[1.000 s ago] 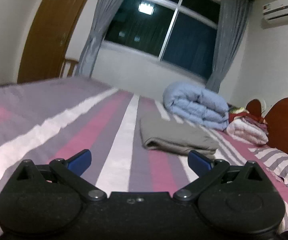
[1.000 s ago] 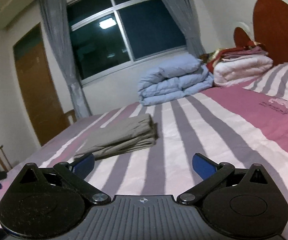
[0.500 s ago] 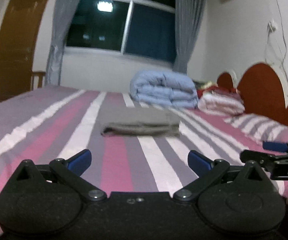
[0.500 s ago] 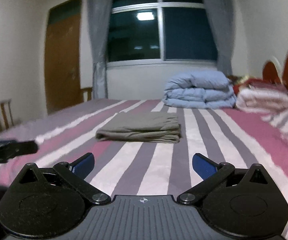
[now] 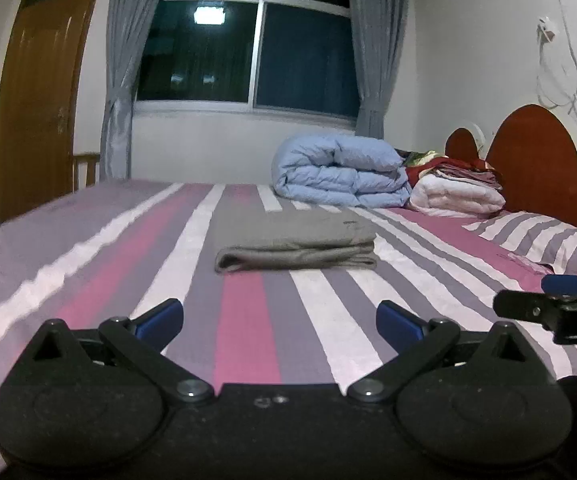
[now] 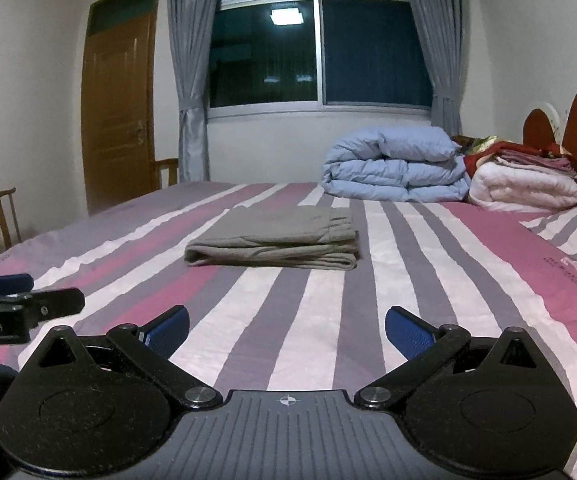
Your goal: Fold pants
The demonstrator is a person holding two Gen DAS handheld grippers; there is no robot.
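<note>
Levelling: both views have swung from tilted to square on within the last second.
Pants [image 5: 294, 242]: folded grey stack on the striped bed [image 5: 248, 332], ahead of both fingertip pairs, well apart from them.
Left gripper [image 5: 279, 316]: fingers spread, empty.
Right gripper [image 6: 287, 326]: fingers spread, empty, just beside the left.
Meaning: folding looks finished; hands backed off.
</note>
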